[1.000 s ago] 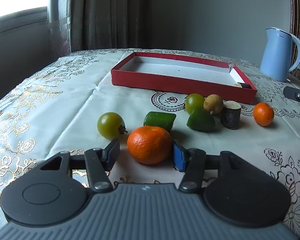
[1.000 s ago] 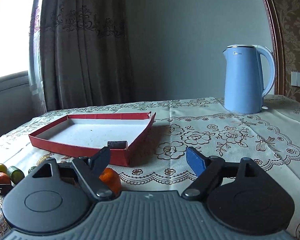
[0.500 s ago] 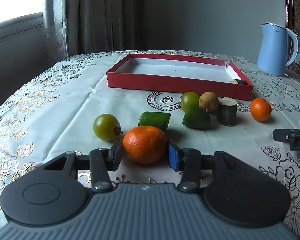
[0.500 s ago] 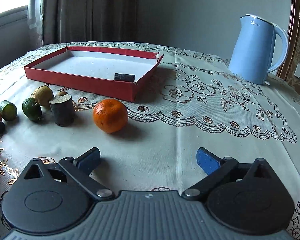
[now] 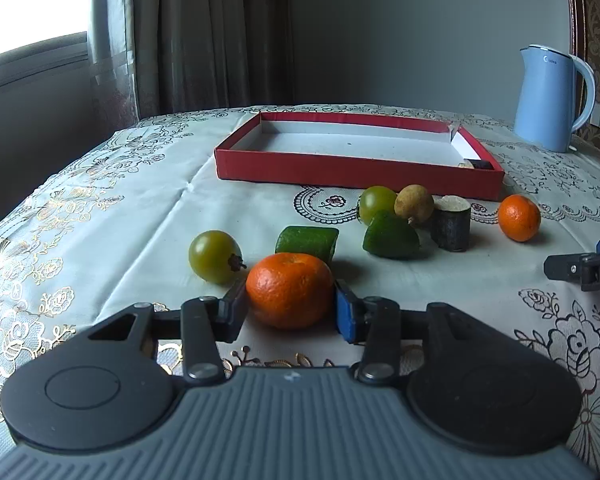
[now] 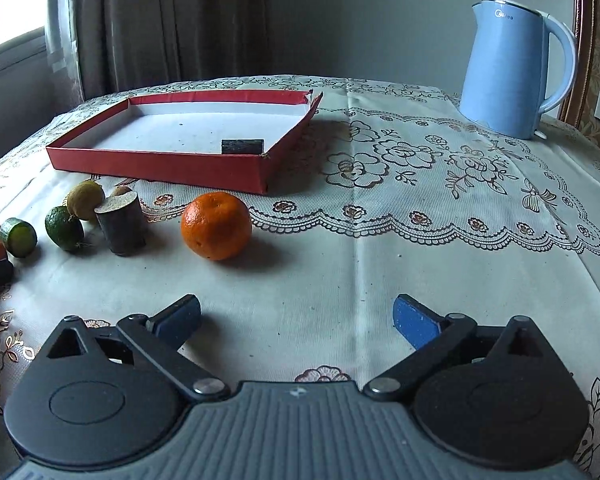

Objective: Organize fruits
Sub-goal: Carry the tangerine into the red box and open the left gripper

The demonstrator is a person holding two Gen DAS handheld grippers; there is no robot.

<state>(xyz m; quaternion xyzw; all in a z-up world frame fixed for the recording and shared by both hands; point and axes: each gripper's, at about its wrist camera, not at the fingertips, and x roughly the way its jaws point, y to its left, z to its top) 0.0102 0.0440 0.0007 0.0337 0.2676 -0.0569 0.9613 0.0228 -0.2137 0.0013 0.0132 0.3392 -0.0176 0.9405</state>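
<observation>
My left gripper [image 5: 290, 304] is shut on a large orange [image 5: 290, 290] that rests on the tablecloth, both pads against its sides. Behind it lie a green tomato [image 5: 214, 256], a cut green piece [image 5: 307, 242], a lime [image 5: 390, 236], another green tomato [image 5: 377, 204], a yellowish fruit [image 5: 414, 203], a dark stub [image 5: 451, 222] and a small orange [image 5: 519, 218]. My right gripper [image 6: 296, 316] stands open with nothing between its fingers, just short of the small orange [image 6: 216, 226]. A red box [image 6: 160, 166] holds one dark piece [image 6: 242, 146].
A blue kettle [image 6: 512, 68] stands at the back right of the table. The red box [image 5: 356, 168] lies behind the row of fruit. Curtains and a window are at the left. The table's edge falls away on the left.
The left jaws have closed onto the large orange. The right gripper has tipped downward and opened wider, so the small orange now lies ahead of it.
</observation>
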